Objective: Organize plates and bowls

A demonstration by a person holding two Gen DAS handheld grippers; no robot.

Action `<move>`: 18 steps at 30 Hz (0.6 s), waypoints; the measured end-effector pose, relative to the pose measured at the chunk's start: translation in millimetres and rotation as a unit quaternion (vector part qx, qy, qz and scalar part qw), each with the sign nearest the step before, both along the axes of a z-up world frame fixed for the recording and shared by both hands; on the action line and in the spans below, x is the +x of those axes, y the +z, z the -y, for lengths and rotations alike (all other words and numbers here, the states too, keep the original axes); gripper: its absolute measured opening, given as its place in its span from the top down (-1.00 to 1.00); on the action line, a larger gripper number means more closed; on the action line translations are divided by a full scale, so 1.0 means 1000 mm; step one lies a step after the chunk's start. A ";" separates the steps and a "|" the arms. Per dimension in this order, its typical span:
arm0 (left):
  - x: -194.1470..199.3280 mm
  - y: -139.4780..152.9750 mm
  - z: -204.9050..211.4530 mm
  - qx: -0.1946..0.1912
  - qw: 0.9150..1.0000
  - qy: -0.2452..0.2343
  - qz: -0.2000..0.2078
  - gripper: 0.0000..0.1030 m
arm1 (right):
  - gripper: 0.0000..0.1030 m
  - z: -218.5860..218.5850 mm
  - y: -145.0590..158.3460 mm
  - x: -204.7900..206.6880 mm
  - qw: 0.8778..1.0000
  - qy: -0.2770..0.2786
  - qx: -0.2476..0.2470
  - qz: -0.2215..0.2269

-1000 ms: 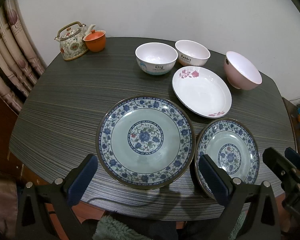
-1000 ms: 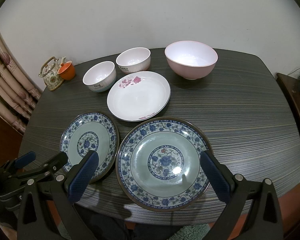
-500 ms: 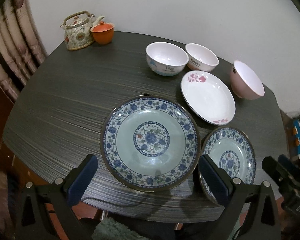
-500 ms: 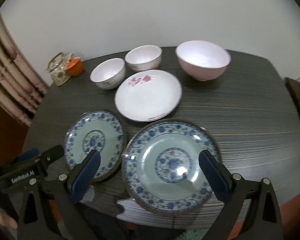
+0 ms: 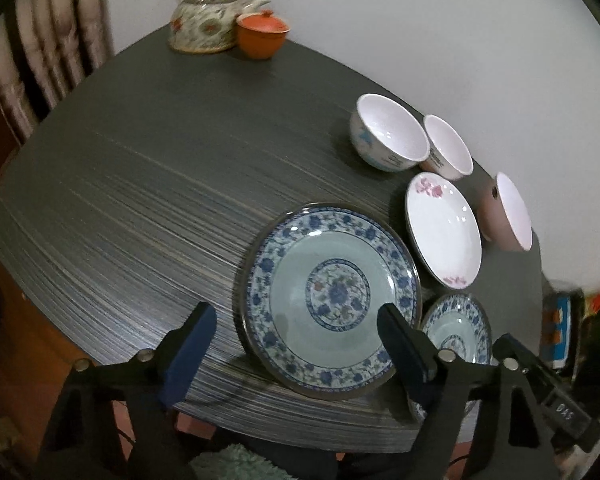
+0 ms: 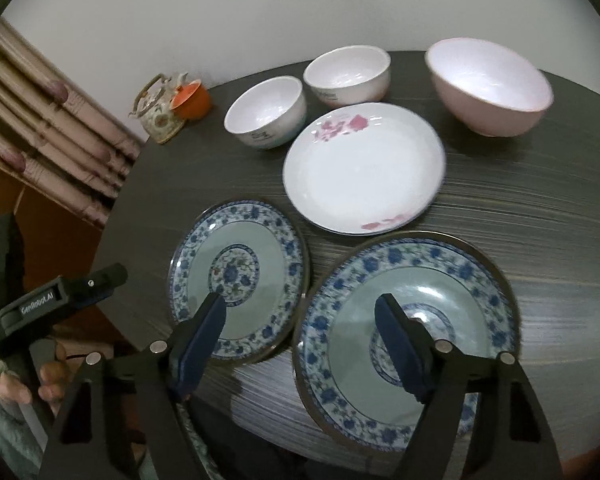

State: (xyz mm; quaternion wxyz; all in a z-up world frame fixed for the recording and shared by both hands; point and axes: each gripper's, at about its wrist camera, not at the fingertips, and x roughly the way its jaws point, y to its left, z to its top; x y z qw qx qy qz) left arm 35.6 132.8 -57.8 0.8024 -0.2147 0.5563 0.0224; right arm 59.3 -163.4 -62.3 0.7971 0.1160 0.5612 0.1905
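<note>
Both tongs hover at the near edge of the bench (image 5: 120, 200), spread wide and gripping nothing. The left tongs (image 5: 296, 344) straddle the near rim of the large blue-patterned plate (image 5: 328, 296), which overhangs the bench edge a little. The right tongs (image 6: 300, 340) sit over the gap where the small blue-patterned plate (image 6: 240, 276) and that large plate lie just beside each other, one pad above each.

Beyond the tongs lies the white plate with pink flowers (image 6: 364, 168), and past it two white bowls (image 6: 266, 110) (image 6: 348, 70) standing nearly touching. The pink bowl (image 6: 490, 84) stands off to the right of them, while a teapot (image 5: 206, 16) and an orange lidded cup (image 5: 262, 34) sit far back at the left corner.

Nothing appears stacked yet. The risk, as I judge it, lies in the glazed rims: they are thin and slick, so a shallow or off-centre pinch could let a plate tip and slide off the near edge. Closing the right tongs where they hang might catch both blue plates at once and knock them together.
</note>
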 end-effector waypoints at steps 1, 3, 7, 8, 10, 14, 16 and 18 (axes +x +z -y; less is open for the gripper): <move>0.001 -0.001 -0.005 -0.005 1.000 0.004 -0.004 -0.55 | -0.45 -0.004 -0.002 0.004 1.000 0.005 0.000 -0.007; 0.003 -0.005 -0.013 -0.017 1.000 0.008 -0.011 -0.52 | -0.37 -0.009 -0.005 0.010 1.000 0.014 0.008 -0.012; 0.009 -0.019 -0.026 -0.053 0.998 0.017 -0.033 -0.32 | -0.20 -0.017 -0.017 0.026 0.999 0.024 0.027 -0.033; 0.010 -0.023 -0.029 -0.061 0.997 0.021 -0.040 -0.28 | -0.17 -0.018 -0.019 0.029 0.999 0.025 0.029 -0.038; 0.010 -0.030 -0.032 -0.077 0.996 0.023 -0.047 -0.22 | -0.07 -0.022 -0.025 0.035 0.998 0.029 0.030 -0.048; 0.009 -0.040 -0.034 -0.084 0.995 0.024 -0.054 0.01 | 0.11 -0.032 -0.038 0.047 0.997 0.043 0.025 -0.059; 0.008 -0.044 -0.037 -0.090 0.994 0.025 -0.056 0.03 | 0.16 -0.035 -0.046 0.053 0.996 0.048 0.028 -0.068; 0.008 -0.049 -0.038 -0.089 0.994 0.026 -0.056 0.04 | 0.17 -0.038 -0.051 0.058 0.996 0.049 0.024 -0.071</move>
